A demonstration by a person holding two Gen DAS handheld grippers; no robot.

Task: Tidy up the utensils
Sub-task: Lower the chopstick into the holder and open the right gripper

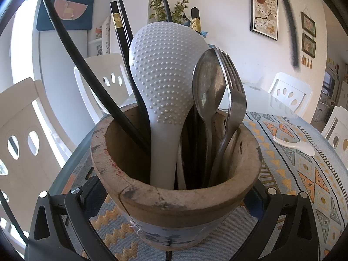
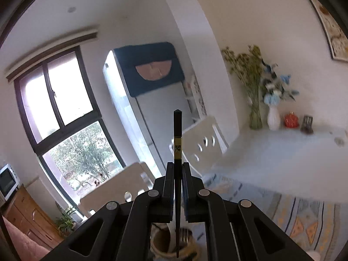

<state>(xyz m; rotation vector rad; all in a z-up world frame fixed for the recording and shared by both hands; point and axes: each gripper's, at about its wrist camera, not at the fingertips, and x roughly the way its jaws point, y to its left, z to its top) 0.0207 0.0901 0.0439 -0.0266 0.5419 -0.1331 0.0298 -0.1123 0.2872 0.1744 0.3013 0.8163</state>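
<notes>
Right gripper (image 2: 178, 187) clamped tight on a black chopstick (image 2: 177, 134), gold band just above the pads, tip hanging over the holder (image 2: 162, 245) below. Left gripper (image 1: 174, 198) spread wide around the wooden holder (image 1: 176, 198) on the counter (image 1: 304, 174); contact with its wall unclear. In holder: grey rice paddle (image 1: 162, 82), metal spoon (image 1: 206, 91), fork (image 1: 235, 91), more chopsticks (image 1: 121, 43). White ceramic spoon (image 1: 293, 145) right of holder.
</notes>
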